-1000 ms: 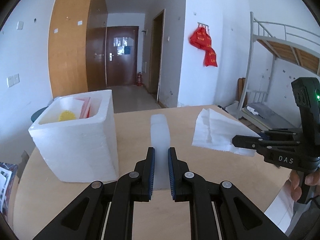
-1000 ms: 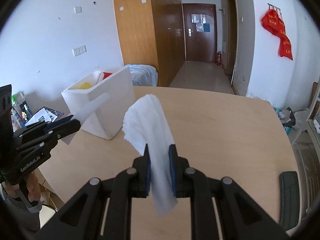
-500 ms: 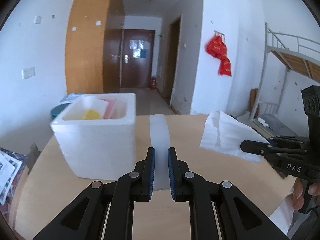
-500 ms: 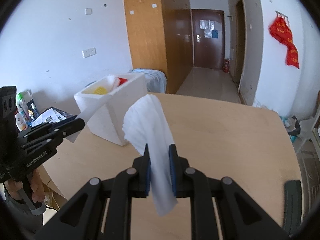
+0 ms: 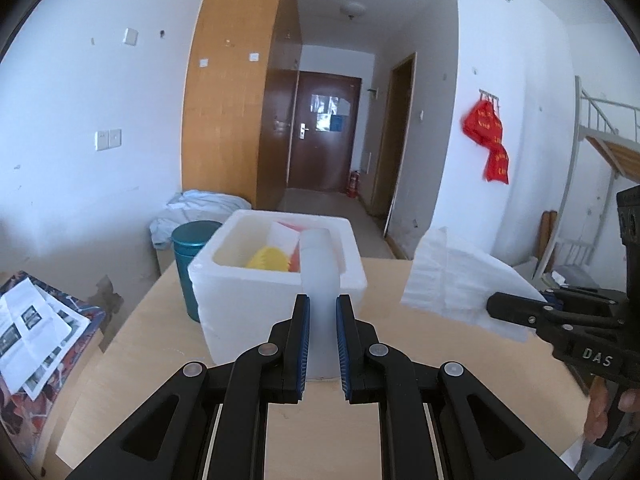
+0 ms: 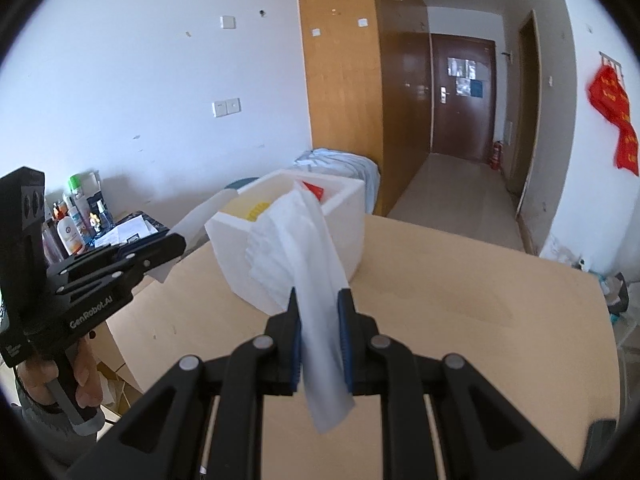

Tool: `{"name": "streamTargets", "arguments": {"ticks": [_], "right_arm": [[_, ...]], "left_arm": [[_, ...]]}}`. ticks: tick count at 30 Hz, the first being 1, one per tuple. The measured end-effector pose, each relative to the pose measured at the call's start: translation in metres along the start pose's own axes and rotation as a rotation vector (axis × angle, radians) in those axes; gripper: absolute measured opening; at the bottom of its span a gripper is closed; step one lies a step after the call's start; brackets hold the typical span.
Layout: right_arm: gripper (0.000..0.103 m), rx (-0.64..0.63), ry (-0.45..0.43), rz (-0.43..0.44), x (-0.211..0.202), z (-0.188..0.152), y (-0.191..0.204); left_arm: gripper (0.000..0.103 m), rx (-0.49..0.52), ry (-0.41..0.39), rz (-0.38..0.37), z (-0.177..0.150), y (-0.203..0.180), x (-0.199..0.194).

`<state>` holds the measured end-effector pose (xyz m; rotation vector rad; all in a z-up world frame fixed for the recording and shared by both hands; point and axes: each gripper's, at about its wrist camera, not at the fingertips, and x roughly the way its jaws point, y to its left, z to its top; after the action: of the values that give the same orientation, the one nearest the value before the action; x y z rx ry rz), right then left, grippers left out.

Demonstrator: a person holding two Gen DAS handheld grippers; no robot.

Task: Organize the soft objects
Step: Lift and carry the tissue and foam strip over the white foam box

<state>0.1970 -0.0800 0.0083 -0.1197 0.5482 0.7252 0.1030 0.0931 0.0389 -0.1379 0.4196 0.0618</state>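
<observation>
My left gripper point(image 5: 322, 306) is shut on a white foam strip point(image 5: 319, 272) that sticks forward, its tip over the near rim of the white foam box point(image 5: 248, 300). The box holds a yellow object point(image 5: 267, 259) and red and white items. My right gripper point(image 6: 319, 300) is shut on a white folded tissue point(image 6: 300, 240), held above the wooden table point(image 6: 460, 292) just in front of the box point(image 6: 352, 240). The right gripper and tissue point(image 5: 452, 280) show at the right of the left wrist view. The left gripper point(image 6: 160, 250) with the strip shows at the left of the right wrist view.
A teal bin point(image 5: 192, 264) stands beside the table behind the box. Papers point(image 5: 32, 328) lie on a low surface at the left, with bottles point(image 6: 72, 220) nearby. A hallway with a brown door point(image 5: 324, 132) lies ahead; a bunk bed frame point(image 5: 600, 152) stands at the right.
Both grippers have risen and moved toward the foam box with their loads. The strip's tip now reaches over the box rim, and the tissue is closer to the box.
</observation>
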Motion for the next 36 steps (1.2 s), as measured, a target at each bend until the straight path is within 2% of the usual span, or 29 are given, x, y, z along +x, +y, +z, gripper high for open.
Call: {"name": "streamTargets", "arguments": {"ticks": [17,23,28,36], "right_arm": [[0.02,-0.061,-0.001,0.03,0.036,0.051,0.006],[0.02,-0.082,0.006,0.04,0.054,0.068,0.007],[0.02,-0.081,0.003,0.04,0.063,0.075,0.0],[0.02,-0.065,0.038,0.039,0.085,0.076,-0.008]], "left_arm": [[0.014,0.012,-0.04,0.026,0.047,0.025,0.027],[0.014,0.036,-0.025,0.03,0.062,0.027,0.052],[0.014,0.018,-0.011,0.014,0.072,0.034,0.074],[0.014,0.004,0.031,0.009,0.071,0.043,0.111]]}}
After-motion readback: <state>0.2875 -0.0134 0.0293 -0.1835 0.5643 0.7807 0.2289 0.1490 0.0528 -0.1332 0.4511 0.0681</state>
